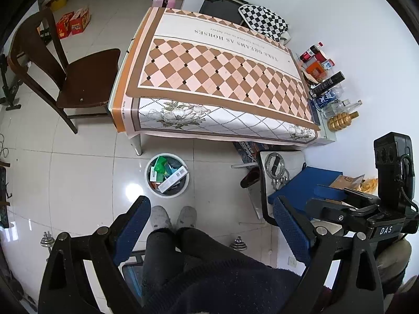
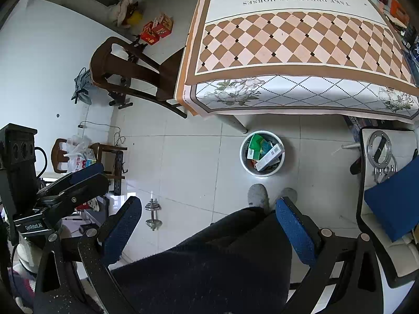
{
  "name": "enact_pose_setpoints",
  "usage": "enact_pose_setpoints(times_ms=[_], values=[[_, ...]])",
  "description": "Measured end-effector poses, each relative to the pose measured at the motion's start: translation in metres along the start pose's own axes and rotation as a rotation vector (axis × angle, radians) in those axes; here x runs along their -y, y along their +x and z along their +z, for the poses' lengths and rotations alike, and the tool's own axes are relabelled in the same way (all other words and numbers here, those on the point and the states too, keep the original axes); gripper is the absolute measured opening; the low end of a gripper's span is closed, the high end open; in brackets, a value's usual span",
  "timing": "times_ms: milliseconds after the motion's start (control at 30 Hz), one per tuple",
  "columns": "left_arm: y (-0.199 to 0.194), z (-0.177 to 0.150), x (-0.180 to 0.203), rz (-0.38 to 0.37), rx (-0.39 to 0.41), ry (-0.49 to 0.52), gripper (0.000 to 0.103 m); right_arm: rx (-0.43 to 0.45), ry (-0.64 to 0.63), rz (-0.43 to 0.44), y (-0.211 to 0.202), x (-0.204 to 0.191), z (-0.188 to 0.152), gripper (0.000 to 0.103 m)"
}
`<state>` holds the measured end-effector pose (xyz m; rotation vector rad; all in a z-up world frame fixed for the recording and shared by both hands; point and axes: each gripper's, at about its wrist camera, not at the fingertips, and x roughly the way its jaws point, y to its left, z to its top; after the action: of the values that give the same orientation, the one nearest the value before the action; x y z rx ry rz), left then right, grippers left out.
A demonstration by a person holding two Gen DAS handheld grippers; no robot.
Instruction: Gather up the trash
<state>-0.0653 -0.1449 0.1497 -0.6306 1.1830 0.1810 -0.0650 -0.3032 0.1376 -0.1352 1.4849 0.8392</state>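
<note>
Jaws are spreading wide on both sides, folks: the left gripper (image 1: 212,222) is hanging with nothing between its blue pads, and the right gripper (image 2: 209,222) is doing the same, both hovering above the person's dark-trousered legs and grey slippers (image 2: 258,196).

Down on the tiled floor (image 2: 188,157), the white bin (image 1: 167,174) is sitting just in front of the slippers, near the table leg (image 1: 137,144). It is brimming with trash (image 2: 264,151): green packets and a long white box leaning against the rim.

Over the table (image 1: 222,78), a checked cloth is draping past the near edge, and its top is lying flat. A brown chair (image 1: 68,78) is standing at the table's left side, with open tile stretching between it and the bin. A dumbbell (image 2: 153,216) is resting on the floor to the left of the legs. To the right, a white stool (image 2: 379,151) carrying metal rings is crowding close, with a blue box (image 2: 398,204) beside it. Bottles (image 1: 330,83) are lining the wall by the table's far right edge.
</note>
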Motion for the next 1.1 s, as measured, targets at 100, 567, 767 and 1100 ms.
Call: enact_pose_setpoints(times_ms=[100, 567, 767, 1100], values=[[-0.004, -0.001, 0.000, -0.012, 0.019, 0.002, 0.103, -0.004, 0.008, 0.006, 0.000, 0.000, 0.000, 0.103], [-0.007, -0.001, 0.004, -0.029, 0.017, 0.031, 0.103, 0.012, 0.006, -0.001, -0.005, -0.004, -0.002, 0.103], [-0.009, -0.002, 0.006, -0.037, 0.017, 0.040, 0.103, 0.012, 0.011, -0.005, -0.007, -0.004, -0.004, 0.103], [-0.012, -0.001, 0.006, -0.040, 0.022, 0.035, 0.103, -0.002, 0.004, -0.008, -0.006, -0.006, -0.002, 0.103]])
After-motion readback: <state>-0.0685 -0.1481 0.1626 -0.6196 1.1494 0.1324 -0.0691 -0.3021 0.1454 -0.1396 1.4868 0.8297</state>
